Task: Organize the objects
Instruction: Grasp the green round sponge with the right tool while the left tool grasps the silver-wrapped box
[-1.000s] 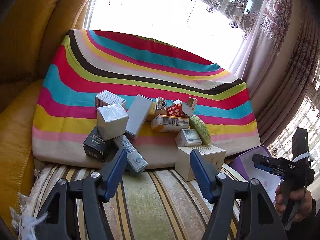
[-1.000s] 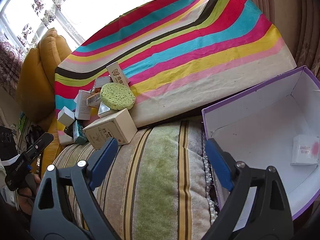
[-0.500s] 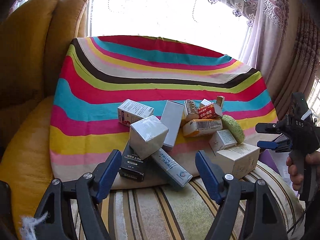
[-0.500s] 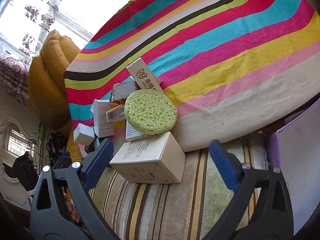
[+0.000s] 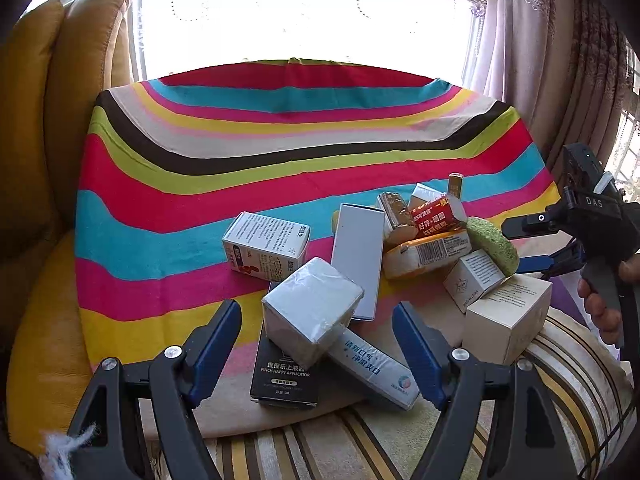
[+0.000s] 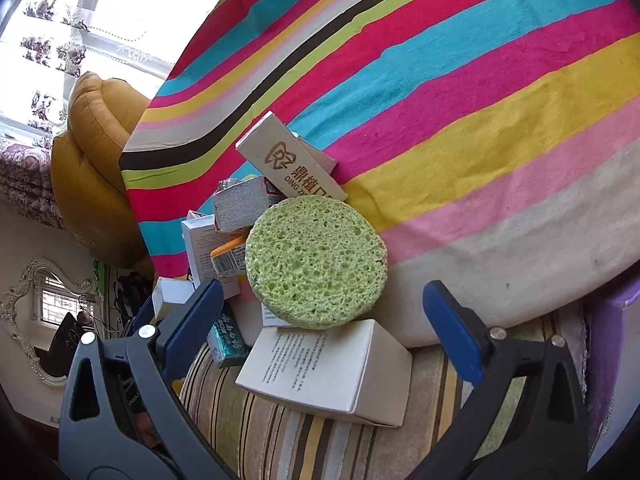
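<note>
We're in a home living room here: a mustard-yellow leather sofa [image 5: 60, 120] sits under a bright window [image 5: 304, 12] hung with floral lace curtains [image 5: 560, 52], a striped cloth [image 5: 280, 152] drapes the seat, and off to the side an ornate white-framed mirror [image 6: 44, 312] hangs on the wall.

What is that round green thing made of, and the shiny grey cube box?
The round green thing looks like sponge: its matte face is full of little holes. The grey cube box seems to be cardboard wrapped in clear glossy film, since it shines and shows wrinkles at the corners. I cannot be sure what is under the wrap.
</note>
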Motion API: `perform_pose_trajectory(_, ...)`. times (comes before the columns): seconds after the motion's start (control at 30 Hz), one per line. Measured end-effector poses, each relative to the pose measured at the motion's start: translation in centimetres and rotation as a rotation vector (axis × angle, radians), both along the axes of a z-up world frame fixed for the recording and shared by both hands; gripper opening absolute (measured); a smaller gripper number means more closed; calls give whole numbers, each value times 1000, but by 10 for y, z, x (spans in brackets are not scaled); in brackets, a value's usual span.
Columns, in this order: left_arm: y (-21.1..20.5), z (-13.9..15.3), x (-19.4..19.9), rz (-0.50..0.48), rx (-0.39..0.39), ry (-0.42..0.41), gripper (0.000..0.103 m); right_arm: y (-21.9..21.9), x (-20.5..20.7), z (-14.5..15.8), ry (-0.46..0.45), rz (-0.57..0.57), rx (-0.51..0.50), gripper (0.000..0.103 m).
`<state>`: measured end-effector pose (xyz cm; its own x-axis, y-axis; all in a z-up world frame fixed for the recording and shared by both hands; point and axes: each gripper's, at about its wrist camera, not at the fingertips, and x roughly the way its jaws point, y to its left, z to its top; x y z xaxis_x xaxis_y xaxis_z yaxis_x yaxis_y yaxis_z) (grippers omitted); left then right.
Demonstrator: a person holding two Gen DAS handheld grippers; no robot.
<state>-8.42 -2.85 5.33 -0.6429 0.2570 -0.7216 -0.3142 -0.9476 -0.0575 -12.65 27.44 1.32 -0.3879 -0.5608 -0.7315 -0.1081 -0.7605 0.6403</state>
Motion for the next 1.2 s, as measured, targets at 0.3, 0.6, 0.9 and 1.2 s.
perform_pose_trajectory(0.3,1,0,-6,-45,-3,7,76,-9,-15,-6,-15,28,13,101)
perform_pose_trajectory(0.6,3,-3,-7,-74,-2,7,52,-19,-19,-3,2,69,69,95)
perform_pose_trajectory(0.9,1,3,0,-61,18,27,52,-19,-15,-1,32,92,92,79)
perform_pose_trajectory(1.2,5,17,11,-50,56,63,52,-8,-4,11,78,68,110,79)
